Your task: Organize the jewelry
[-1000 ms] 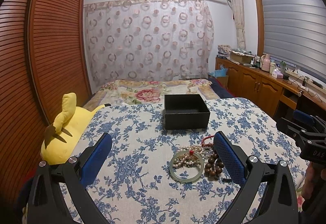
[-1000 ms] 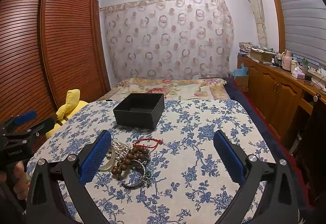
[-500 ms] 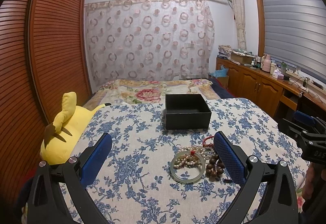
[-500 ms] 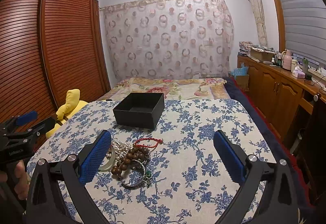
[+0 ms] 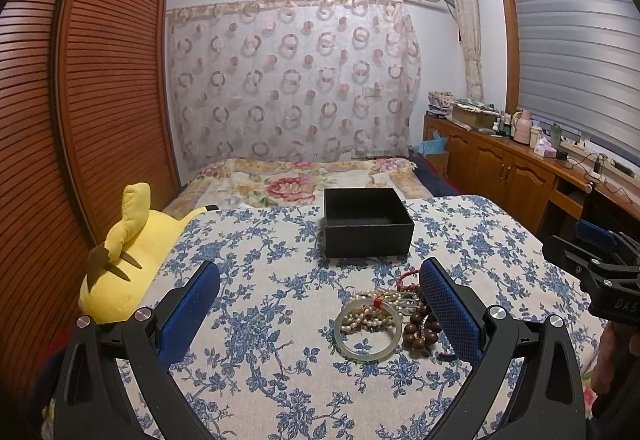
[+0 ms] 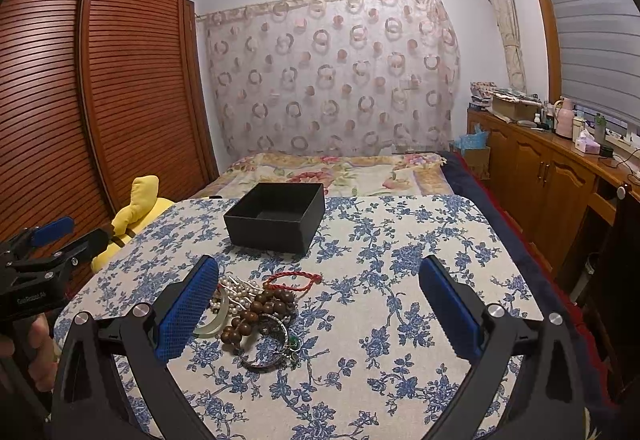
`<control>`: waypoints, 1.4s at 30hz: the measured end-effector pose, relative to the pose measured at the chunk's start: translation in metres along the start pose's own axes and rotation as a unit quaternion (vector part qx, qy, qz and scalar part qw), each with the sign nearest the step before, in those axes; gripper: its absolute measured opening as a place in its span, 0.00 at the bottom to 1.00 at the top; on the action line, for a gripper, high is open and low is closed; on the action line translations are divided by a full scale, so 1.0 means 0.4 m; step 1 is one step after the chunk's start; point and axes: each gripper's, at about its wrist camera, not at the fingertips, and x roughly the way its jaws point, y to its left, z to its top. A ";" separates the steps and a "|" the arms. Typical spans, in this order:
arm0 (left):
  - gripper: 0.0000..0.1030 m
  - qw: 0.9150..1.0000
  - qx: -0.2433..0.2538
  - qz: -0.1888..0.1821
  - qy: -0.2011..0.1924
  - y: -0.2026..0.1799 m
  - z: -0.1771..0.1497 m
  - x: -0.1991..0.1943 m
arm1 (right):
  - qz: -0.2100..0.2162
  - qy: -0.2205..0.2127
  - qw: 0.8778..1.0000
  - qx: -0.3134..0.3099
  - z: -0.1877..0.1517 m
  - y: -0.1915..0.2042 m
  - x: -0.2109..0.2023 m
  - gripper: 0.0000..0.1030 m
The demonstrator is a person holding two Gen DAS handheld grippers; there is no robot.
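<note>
While both grippers are hovering wide apart and empty, jewelry is lying heaped before the black box (image 5: 367,222).
Only the right gripper (image 6: 319,304) view is showing the silver bangle (image 6: 267,346) (the left gripper (image 5: 320,306) is hiding it).

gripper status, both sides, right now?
Left gripper: jaws open, holding nothing, above the jewelry pile.
Right gripper: jaws open, holding nothing, pile beside its left finger.

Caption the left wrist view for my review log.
Open left gripper hovers over jewelry pile before empty black box.
</note>
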 end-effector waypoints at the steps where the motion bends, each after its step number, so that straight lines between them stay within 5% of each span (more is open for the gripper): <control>1: 0.94 1.000 0.000 -0.001 0.000 0.000 0.002 0.000 | 0.000 -0.001 1.000 0.000 0.000 0.000 0.000 0.98; 29: 0.94 0.999 0.030 -0.024 0.028 -0.013 -0.031 0.042 | 0.012 0.003 1.000 -0.012 0.003 0.020 0.002 0.98; 34: 0.94 0.996 0.040 -0.044 0.062 -0.017 -0.058 0.084 | 0.027 0.020 0.999 -0.020 -0.019 0.014 0.028 0.98; 42: 0.94 0.988 0.042 -0.072 0.126 -0.018 -0.116 0.174 | 0.071 0.068 0.995 -0.034 -0.072 0.015 0.086 0.84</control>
